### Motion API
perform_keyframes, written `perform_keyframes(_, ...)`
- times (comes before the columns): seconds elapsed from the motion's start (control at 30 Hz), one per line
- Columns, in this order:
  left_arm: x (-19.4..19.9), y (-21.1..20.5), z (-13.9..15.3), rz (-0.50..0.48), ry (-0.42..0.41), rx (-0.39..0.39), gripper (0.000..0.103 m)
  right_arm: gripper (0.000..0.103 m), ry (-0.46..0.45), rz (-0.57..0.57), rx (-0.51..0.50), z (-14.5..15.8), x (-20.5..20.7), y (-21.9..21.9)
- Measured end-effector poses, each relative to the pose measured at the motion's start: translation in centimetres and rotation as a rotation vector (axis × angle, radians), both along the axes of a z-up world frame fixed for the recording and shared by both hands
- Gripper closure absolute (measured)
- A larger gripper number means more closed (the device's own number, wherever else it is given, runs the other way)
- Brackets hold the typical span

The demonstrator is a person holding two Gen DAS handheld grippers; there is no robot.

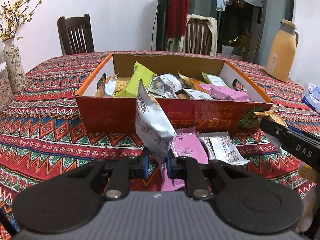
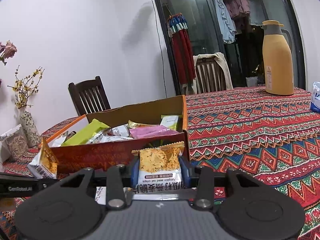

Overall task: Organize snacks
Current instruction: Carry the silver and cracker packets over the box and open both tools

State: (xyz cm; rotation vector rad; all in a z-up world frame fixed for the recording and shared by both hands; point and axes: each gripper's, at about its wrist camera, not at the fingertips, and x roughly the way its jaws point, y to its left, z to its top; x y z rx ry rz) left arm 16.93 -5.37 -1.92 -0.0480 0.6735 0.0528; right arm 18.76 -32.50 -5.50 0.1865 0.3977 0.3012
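A white packet [image 1: 153,124] is pinched upright in the left gripper [image 1: 157,163], the box [image 1: 128,118] of snacks sitting just ahead – a pink packet [image 1: 188,150] lies on the cloth right of the fingers. Over at the right gripper [image 2: 160,170], a crisps packet [image 2: 159,164] is clamped, box straight ahead.

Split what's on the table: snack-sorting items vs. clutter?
Job:
cardboard box with snacks inside
white packet in left gripper
oat crisp packet in right gripper
pink packet and white wrappers on the tablecloth before the box

Lying about:
yellow thermos
vase
tissue pack
chairs
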Motion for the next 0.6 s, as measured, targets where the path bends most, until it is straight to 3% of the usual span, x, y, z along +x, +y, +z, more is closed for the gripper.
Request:
perform_keyframes(0.37, -2.2, 1.2, 2.3, -0.076, -0.096, -0.012, 0.087, 0.063, -0.102, -0.043, -0.045, 0.6, -2.0, 0.6)
perform_keyframes(0.6, -1.6, 1.5, 5.1, -0.104, -0.172, -0.015, 0.087, 0.063, -0.141, -0.029, -0.036, 3.0, -2.2, 1.3)
